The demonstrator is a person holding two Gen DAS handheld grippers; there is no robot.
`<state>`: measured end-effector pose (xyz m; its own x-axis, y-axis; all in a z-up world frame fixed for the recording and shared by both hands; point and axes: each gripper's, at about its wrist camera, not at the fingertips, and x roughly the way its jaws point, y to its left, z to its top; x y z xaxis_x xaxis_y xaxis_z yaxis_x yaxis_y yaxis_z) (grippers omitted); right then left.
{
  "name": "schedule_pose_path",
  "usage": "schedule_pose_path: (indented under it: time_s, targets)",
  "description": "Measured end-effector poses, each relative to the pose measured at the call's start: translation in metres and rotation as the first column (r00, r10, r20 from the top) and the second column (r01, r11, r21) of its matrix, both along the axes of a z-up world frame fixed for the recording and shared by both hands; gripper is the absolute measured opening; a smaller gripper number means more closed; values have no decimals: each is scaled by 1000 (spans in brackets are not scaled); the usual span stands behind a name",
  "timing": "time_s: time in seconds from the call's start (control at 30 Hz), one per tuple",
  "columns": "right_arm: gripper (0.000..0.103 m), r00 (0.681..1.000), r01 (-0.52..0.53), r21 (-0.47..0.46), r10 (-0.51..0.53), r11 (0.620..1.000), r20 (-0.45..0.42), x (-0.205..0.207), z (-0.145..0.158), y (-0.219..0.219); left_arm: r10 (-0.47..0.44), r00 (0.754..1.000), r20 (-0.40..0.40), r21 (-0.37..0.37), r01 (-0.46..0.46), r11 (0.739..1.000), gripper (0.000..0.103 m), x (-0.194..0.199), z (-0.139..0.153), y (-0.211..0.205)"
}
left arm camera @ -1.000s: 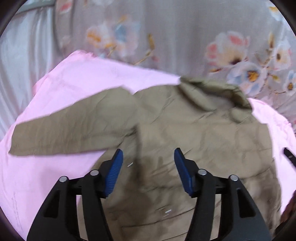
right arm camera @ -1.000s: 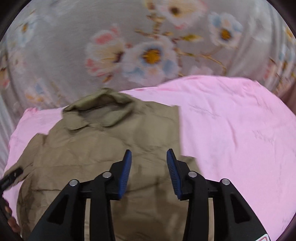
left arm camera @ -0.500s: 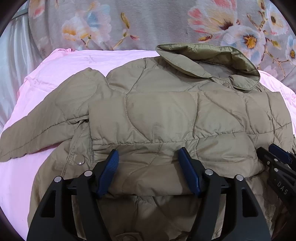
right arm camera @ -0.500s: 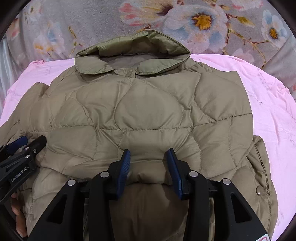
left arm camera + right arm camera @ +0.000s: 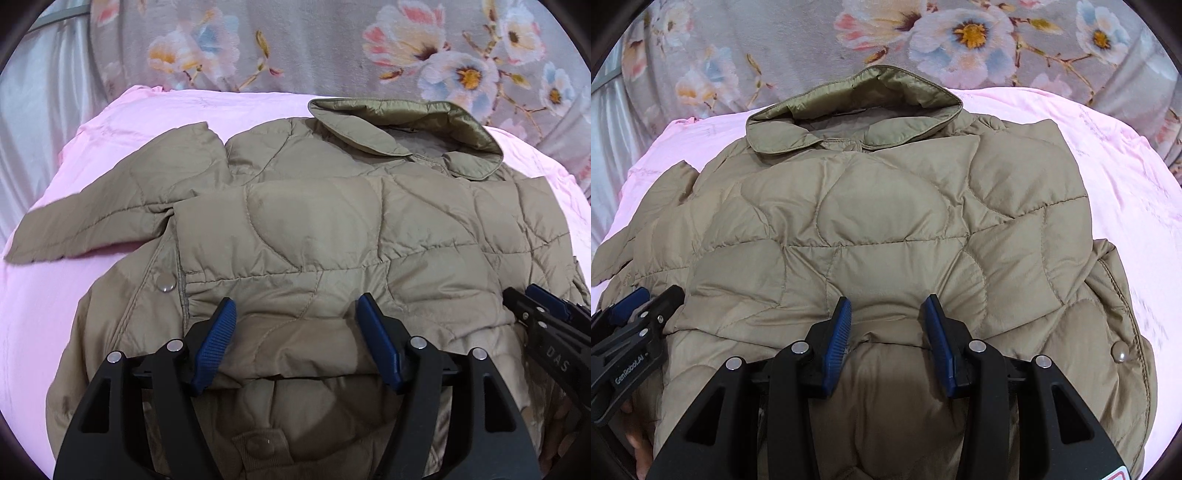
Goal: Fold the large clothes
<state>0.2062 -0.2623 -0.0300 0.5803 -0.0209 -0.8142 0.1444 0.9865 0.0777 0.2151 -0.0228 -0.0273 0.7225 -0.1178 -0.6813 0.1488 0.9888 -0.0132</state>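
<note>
Writing first: white letters "GenRobot.AI" run along the black body of the left gripper (image 5: 639,306) where it pokes in at nine o'clock of the right wrist view, and "DAS" shows on the black arm of the right gripper (image 5: 532,299) at three o'clock of the left wrist view. A red-edged sticker corner peeks out at five o'clock of the right view, too cut off to read.

The olive-tan quilted puffer jacket (image 5: 886,221) lies flat on a smooth pale pink sheet (image 5: 1126,177), collar toward twelve o'clock. Its shell is slightly shiny, stitched in rounded, wavy puffed panels. The wide collar (image 5: 857,107) stands open, showing a glossier greenish lining. A sleeve (image 5: 110,218) stretches out toward nine o'clock in the left view, flat on the pink. Metal snap buttons dot the front edges, one snap (image 5: 165,284) at the left and another snap (image 5: 1120,355) at four o'clock of the right view. The lower part looks folded up over the body, its edge crossing both grippers.

Both grippers carry ribbed blue pads on black arms. The left one's jaws stand wide, fabric bulging between them. The right one's jaws sit narrower but parted, a fold of jacket between them; whether either actually pinches cloth, I cannot tell.

Behind, a grey plush blanket with pink, white and blue flowers (image 5: 461,70) fills twelve o'clock.
</note>
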Motion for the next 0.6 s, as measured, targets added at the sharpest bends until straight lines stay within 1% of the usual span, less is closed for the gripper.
schedule_pose_path:
  time_s: [0.07,0.2,0.4,0.5,0.57,0.6]
  targets:
    - [41,1000,2,4,-2,1000,2,-18,2,4,3,1000,-7,-27,-3,1000,66,-23,-2,6]
    - [41,1000,5,9,-5,1000,2,-57,9,12,1,1000,-2,-17,-1,1000,67,-64,-6,10]
    - [41,1000,23,10,-23,1000,0,-108,19,22,-15,1000,-12,-19,14,1000,67,-112,-10,19]
    - [41,999,35,19,-35,999,-1,-120,23,22,-22,999,-25,-40,21,999,68,-118,-6,25]
    - [41,999,39,13,-38,999,-12,-118,28,22,-27,999,-46,-69,23,997,69,-117,2,31]
    - [41,999,42,12,-42,999,-15,-117,32,22,-27,998,-59,-102,21,995,69,-115,12,40]
